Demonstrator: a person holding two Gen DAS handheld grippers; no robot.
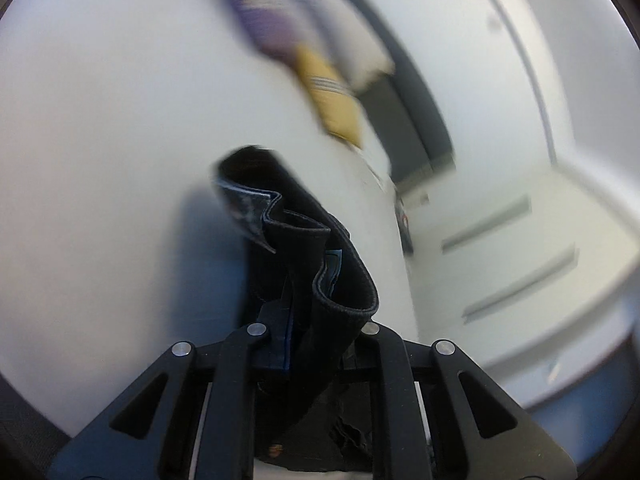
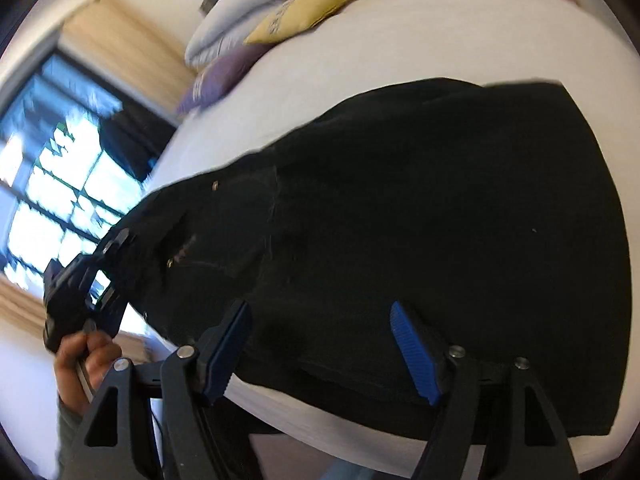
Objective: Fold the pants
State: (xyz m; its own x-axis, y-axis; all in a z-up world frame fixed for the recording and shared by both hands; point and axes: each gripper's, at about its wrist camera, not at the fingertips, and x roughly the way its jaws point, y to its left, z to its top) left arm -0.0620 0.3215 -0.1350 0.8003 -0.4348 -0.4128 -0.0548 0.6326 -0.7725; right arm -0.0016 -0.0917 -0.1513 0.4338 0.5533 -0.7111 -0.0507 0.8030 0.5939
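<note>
My left gripper (image 1: 316, 332) is tilted over the bed (image 1: 100, 140), its fingers clamped on a bunched fold of the black pants (image 1: 304, 264), which rises between them with hems and a blue inner edge showing. My right gripper (image 2: 320, 348) hangs just over the near edge of the pants (image 2: 420, 220), its blue-padded fingers (image 2: 416, 356) wide apart and holding nothing. Only the right view shows the garment's spread: it lies flat across the white bed (image 2: 400, 40). That view also catches my left hand (image 2: 86, 356) gripping its handle at the pants' far left end, plus the window (image 2: 60, 184). Both views show the yellow pillow (image 2: 304, 12) and purple pillow (image 2: 220, 76).
</note>
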